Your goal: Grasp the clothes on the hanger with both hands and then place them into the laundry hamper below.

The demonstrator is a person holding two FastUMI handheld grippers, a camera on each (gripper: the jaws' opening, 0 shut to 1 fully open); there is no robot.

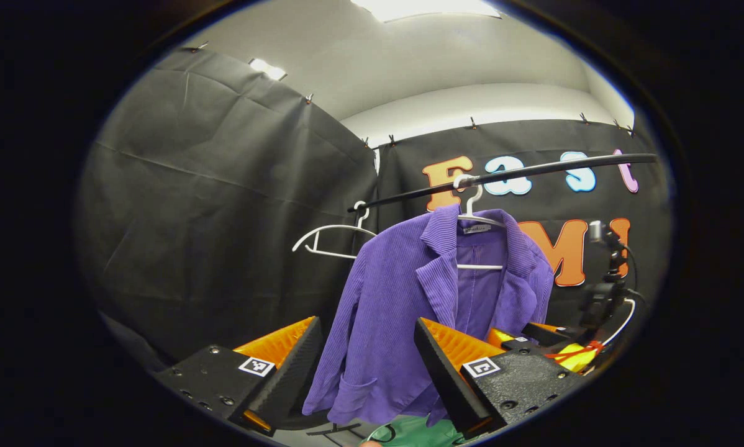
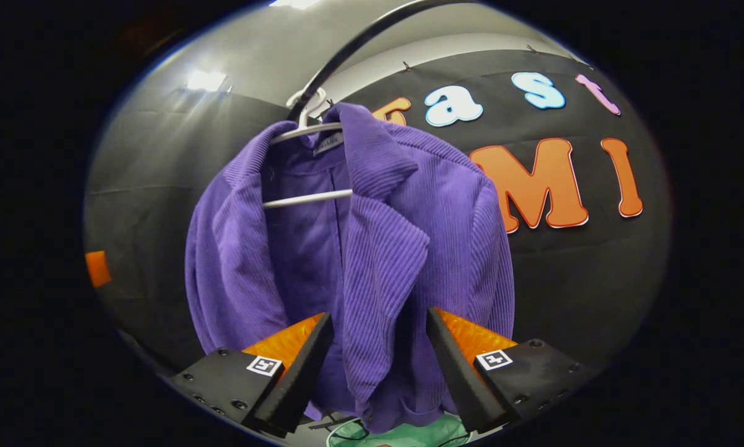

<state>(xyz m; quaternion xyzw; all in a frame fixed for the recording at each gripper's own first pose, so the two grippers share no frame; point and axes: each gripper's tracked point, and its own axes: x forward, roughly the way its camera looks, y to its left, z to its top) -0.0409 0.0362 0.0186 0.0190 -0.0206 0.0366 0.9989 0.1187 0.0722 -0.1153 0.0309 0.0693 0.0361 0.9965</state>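
The purple jacket [image 2: 372,248] bears a collar label too small to read.

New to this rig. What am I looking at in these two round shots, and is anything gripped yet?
No robot arm here: a person carries a two-finger gripper in each hand, each with a forward-looking fisheye camera. In the left gripper view, the left gripper is open in front of a purple jacket hanging on a white hanger from a black rail; an empty hanger hangs beside it. The right gripper view sits closer, the right gripper open around the jacket's front edge. Nothing is gripped yet. Green below is probably the hamper.
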